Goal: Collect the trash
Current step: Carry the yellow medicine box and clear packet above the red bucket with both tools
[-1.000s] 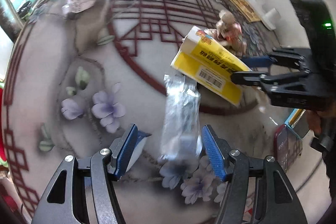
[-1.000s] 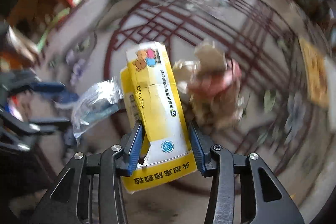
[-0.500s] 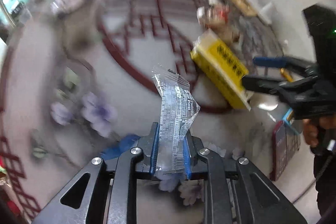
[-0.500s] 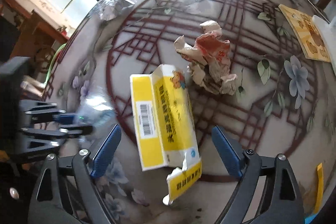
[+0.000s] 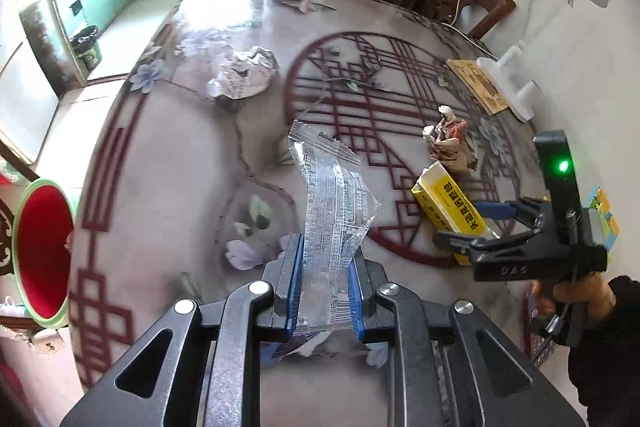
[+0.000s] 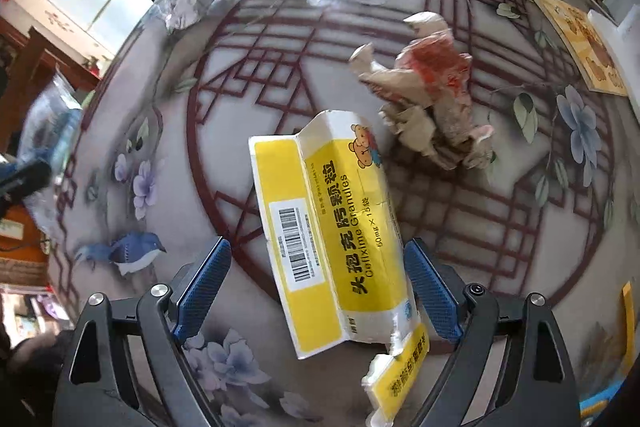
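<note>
My left gripper (image 5: 325,291) is shut on a clear plastic wrapper (image 5: 334,203) and holds it up above the round patterned table (image 5: 168,163). My right gripper (image 6: 318,291) is open, its fingers either side of a yellow and white medicine box (image 6: 336,227) that lies flat on the table. The box (image 5: 450,203) and the right gripper (image 5: 476,227) also show in the left wrist view. A crumpled red and beige paper wad (image 6: 432,99) lies just beyond the box. A crumpled silver foil wrapper (image 5: 246,75) lies at the table's far left.
A red bin with a green rim (image 5: 40,251) stands off the table's left edge. A yellow booklet (image 6: 580,39) and a white lamp base (image 5: 516,83) sit at the far right of the table. A chair (image 5: 476,3) stands behind the table.
My left gripper closed on the clear wrapper and lifted it. My right gripper opened and let go of the yellow box, which now lies on the table.
</note>
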A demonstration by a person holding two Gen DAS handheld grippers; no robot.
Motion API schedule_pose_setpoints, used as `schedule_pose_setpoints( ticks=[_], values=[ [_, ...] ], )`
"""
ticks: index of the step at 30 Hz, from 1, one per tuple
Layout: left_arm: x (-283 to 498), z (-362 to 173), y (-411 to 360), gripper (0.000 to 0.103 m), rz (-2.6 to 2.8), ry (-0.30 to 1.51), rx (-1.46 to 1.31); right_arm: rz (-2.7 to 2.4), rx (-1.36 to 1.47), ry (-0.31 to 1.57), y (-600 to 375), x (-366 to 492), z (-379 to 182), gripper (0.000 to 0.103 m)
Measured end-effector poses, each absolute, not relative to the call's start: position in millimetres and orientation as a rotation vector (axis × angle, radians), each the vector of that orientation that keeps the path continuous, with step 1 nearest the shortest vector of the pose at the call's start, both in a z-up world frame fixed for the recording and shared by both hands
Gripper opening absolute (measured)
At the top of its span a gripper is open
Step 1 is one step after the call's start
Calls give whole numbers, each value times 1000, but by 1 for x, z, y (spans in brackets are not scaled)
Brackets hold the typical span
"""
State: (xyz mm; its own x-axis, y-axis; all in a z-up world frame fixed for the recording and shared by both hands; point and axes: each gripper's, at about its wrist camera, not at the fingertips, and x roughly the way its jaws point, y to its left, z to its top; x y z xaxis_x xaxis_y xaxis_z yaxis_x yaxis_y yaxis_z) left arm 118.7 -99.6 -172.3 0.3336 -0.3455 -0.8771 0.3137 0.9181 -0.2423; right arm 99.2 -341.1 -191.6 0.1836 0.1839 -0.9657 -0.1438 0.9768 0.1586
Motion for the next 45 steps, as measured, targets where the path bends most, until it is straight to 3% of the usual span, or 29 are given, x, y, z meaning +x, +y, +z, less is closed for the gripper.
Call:
schedule_pose_setpoints(
  ticks=[3, 8, 17, 36, 45],
  values=[
    [116, -167, -88, 17, -425, 1131, -33, 204, -4, 1356, -332, 95, -192, 83],
    [114, -156, -70, 17, -423, 1095, -38, 140, -17, 1324, -323, 90, -188, 58],
    [113, -150, -25, 17, -412, 1074, -72, 73, 90, 1269, -305, 83, -171, 37],
    [124, -146, 85, 17, -370, 1049, -142, 135, 98, 1083, -178, 83, -98, 36],
    [130, -149, 135, 17, -345, 1046, -169, 136, 49, 1100, -133, 95, -99, 37]
  ],
)
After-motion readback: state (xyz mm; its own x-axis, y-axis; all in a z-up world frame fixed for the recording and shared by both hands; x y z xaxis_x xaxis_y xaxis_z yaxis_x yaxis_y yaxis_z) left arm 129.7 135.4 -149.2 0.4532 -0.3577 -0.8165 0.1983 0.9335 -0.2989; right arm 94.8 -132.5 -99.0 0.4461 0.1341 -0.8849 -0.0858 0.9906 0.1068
